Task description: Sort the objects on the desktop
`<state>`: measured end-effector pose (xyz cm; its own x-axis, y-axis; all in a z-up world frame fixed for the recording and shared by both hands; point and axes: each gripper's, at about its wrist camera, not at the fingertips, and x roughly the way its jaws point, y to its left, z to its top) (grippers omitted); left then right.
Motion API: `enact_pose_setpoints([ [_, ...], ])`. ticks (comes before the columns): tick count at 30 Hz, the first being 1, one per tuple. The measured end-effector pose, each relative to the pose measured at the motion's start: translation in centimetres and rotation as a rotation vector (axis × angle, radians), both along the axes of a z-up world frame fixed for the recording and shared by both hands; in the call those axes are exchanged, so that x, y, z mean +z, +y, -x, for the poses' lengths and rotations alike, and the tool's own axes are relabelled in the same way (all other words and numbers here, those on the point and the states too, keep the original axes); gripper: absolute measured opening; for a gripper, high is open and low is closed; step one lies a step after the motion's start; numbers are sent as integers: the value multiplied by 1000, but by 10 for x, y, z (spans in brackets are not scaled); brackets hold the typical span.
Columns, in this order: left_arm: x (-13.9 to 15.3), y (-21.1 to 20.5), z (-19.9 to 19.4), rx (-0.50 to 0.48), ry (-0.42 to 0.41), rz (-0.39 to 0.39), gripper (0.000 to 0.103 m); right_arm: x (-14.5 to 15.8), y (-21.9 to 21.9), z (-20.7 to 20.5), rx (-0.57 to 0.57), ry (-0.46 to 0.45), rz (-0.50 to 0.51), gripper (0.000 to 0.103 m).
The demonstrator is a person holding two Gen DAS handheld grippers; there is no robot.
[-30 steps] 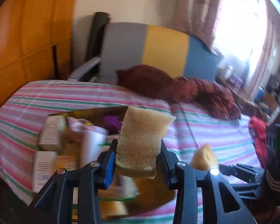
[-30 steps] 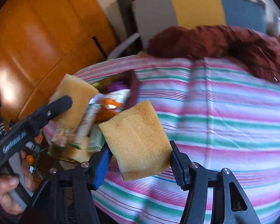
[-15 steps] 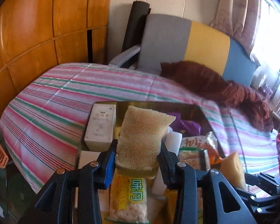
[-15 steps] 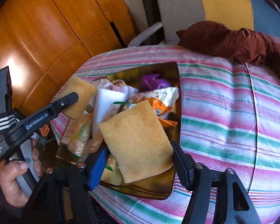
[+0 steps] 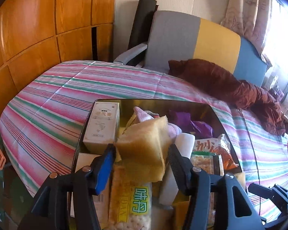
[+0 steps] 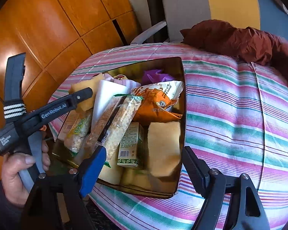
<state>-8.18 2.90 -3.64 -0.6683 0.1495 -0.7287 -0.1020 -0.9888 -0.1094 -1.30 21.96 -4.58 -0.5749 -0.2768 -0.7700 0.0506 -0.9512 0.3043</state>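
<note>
Both jaws have just been opening: the left gripper [image 5: 142,153] stands loose around a soft, light sponge [image 5: 144,149] tipping between its fingers, the right gripper [image 6: 144,164] gapes wide above another sponge [image 6: 164,149] dropped into the tray [image 6: 182,95]; best pinched across their flat faces.

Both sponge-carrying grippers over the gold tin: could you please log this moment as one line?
left gripper: jaws just opening, yellow foam sponge between | right gripper: just opening, open, second yellow sponge dropped in gold metal tin
</note>
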Motion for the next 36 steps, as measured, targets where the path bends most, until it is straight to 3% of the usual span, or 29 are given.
enact_pose_setpoints([
  [18, 58, 8, -53, -7, 113, -5, 59, 24, -18, -23, -9, 118, -124, 81],
  [23, 64, 16, -66, -7, 103, -5, 76, 29, -20, -35, -24, 142, -136, 87],
  [32, 64, 28, -79, 30, 81, 5, 76, 33, -20, -55, -38, 166, -149, 88],
  [36, 67, 27, -85, 32, 142, 42, 75, 32, -19, -58, -44, 167, -149, 88],
])
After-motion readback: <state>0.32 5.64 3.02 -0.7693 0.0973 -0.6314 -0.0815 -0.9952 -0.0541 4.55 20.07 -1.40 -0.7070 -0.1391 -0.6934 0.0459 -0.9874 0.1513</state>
